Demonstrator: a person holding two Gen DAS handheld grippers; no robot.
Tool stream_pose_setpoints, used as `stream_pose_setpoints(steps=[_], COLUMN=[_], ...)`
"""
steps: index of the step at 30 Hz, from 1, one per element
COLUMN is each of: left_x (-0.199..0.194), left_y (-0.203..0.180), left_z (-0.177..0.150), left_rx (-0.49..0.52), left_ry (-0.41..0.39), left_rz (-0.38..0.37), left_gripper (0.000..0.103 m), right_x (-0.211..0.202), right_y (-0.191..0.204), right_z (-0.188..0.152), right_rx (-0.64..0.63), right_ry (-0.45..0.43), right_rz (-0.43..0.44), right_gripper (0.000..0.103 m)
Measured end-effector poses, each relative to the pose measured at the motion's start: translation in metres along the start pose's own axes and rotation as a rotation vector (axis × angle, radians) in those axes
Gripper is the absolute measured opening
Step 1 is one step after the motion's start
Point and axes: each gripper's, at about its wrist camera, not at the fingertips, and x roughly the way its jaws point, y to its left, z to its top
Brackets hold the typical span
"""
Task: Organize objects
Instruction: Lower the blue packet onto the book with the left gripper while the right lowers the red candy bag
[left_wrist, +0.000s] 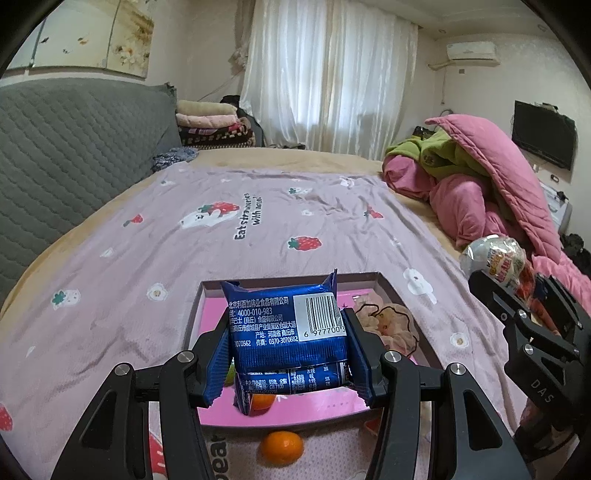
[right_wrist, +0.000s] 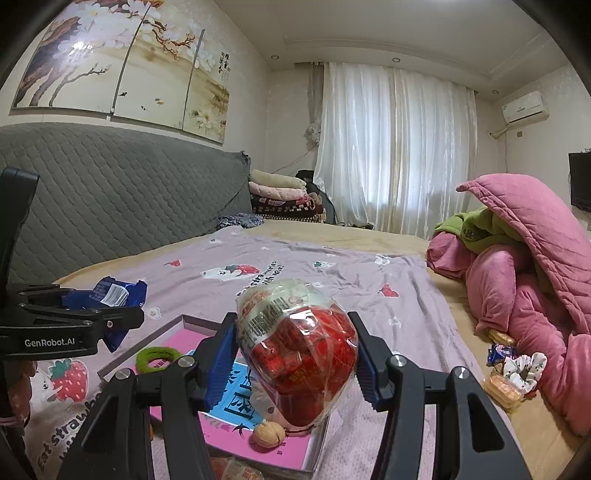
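My left gripper (left_wrist: 288, 354) is shut on a blue snack packet (left_wrist: 288, 325) and holds it above a shallow pink-lined box (left_wrist: 391, 286) on the bed. My right gripper (right_wrist: 295, 354) is shut on a clear bag of red snacks (right_wrist: 303, 354) over the same box (right_wrist: 147, 332). The right gripper and its bag (left_wrist: 498, 258) show at the right of the left wrist view. The left gripper and blue packet (right_wrist: 114, 291) show at the left of the right wrist view. In the box lie a green hair ring (right_wrist: 157, 360), a walnut (right_wrist: 267, 435), a pink scrunchie (left_wrist: 391, 321) and an orange (left_wrist: 262, 402).
Another orange (left_wrist: 282, 446) lies on the strawberry-print sheet (left_wrist: 221, 229) in front of the box. Biscuit packets (right_wrist: 502, 387) and a white scrunchie (right_wrist: 524, 369) lie by the pink quilt heap (right_wrist: 535, 288) at the right. A grey headboard (right_wrist: 110, 199) runs along the left.
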Motion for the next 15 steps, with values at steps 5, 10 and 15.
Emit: stream_pose_setpoints(steps=[5, 10, 15], left_x=[0.008, 0.016, 0.028], left_y=[-0.002, -0.006, -0.008], left_z=[0.001, 0.001, -0.002], left_rx=[0.004, 0.003, 0.004], left_ry=[0.005, 0.006, 0.018], left_rz=[-0.006, 0.000, -0.002], left_gripper=[0.056, 0.056, 0.056], right_x=[0.007, 0.015, 0.023], right_y=[0.003, 0.005, 0.005], right_z=[0.002, 0.002, -0.004], right_rx=[-0.013, -0.019, -0.015], right_ry=[0.002, 0.009, 0.030], right_rz=[0.005, 0.009, 0.012], right_gripper=[0.057, 0.057, 0.057])
